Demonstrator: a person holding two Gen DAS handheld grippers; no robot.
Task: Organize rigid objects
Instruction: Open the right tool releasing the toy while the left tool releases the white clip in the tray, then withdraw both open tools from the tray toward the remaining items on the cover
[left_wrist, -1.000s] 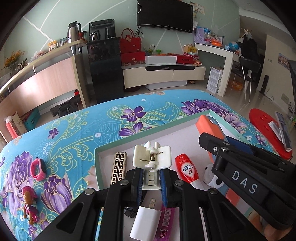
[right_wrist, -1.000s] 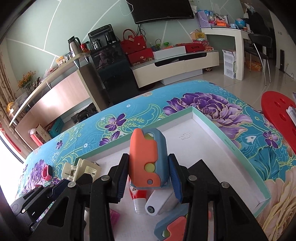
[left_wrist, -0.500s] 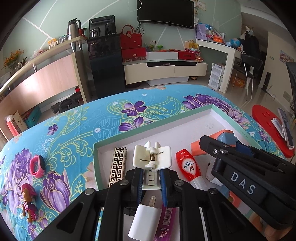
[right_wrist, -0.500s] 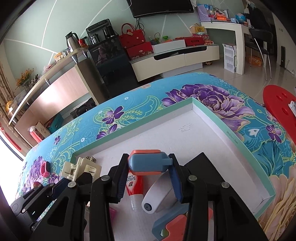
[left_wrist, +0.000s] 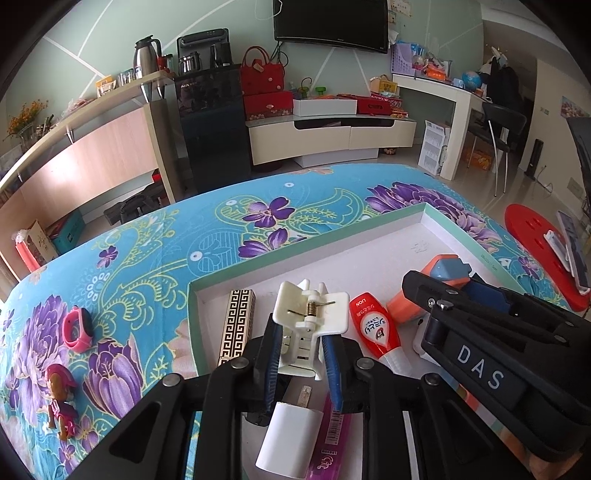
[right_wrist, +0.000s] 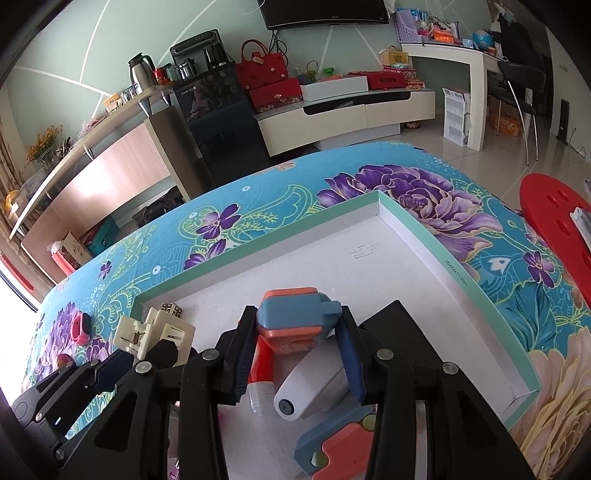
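Note:
My left gripper (left_wrist: 300, 350) is shut on a cream plastic clip (left_wrist: 309, 314) and holds it over the near left part of a shallow white box with a green rim (left_wrist: 306, 242). My right gripper (right_wrist: 295, 347) is shut on an orange and blue toy (right_wrist: 295, 317), tipped flat and low over the box floor (right_wrist: 332, 273). The toy also shows in the left wrist view (left_wrist: 436, 284), the clip in the right wrist view (right_wrist: 151, 334).
In the box lie a black and gold patterned bar (left_wrist: 236, 325), a red tube (left_wrist: 373, 328), a white charger (left_wrist: 288, 439), a pink lighter (left_wrist: 332, 439), a white cylinder (right_wrist: 310, 391) and a second orange-blue toy (right_wrist: 340, 446). A pink watch (left_wrist: 77, 330) and a figurine (left_wrist: 61, 398) lie on the floral cloth.
My right gripper has tilted the orange and blue toy from upright to flat and lowered it toward the box floor. The left gripper has kept its hold on the clip, almost still.

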